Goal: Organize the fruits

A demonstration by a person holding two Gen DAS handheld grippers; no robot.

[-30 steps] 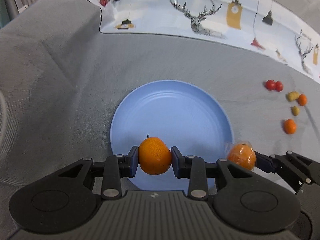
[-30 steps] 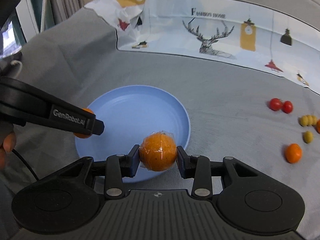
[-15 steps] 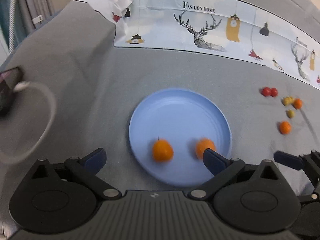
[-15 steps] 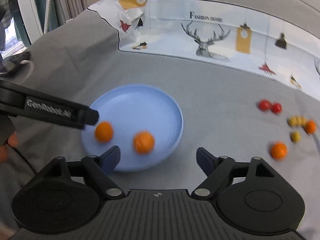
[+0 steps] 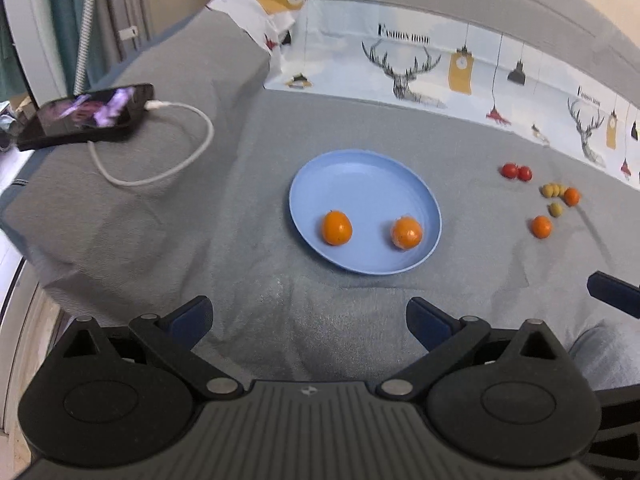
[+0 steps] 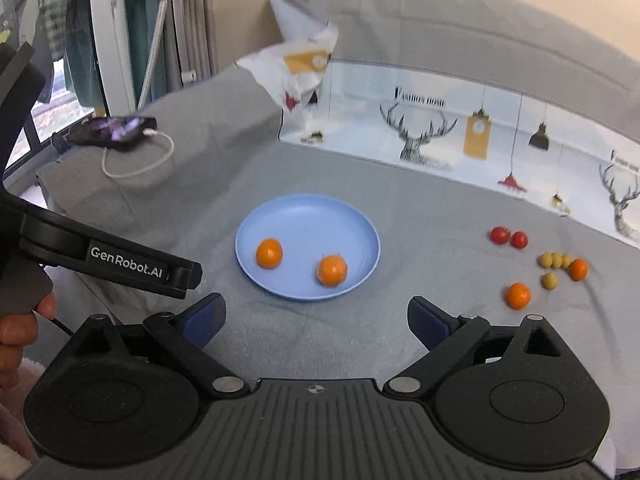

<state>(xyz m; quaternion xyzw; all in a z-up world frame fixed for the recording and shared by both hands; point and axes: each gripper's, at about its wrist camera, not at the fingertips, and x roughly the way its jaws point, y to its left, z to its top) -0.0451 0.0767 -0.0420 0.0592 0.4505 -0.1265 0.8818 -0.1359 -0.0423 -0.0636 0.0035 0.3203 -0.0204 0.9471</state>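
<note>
Left wrist: oranges [image 5: 337, 227] beyond open tongs [image 5: 308, 316].

Black tongs [image 6: 316, 316], seemingly blue-padded tips

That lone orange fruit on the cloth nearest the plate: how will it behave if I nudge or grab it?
The orange fruit looks round, so it would probably roll. Its smooth skin may slip between pads. The soft grey cloth might slow it.
</note>
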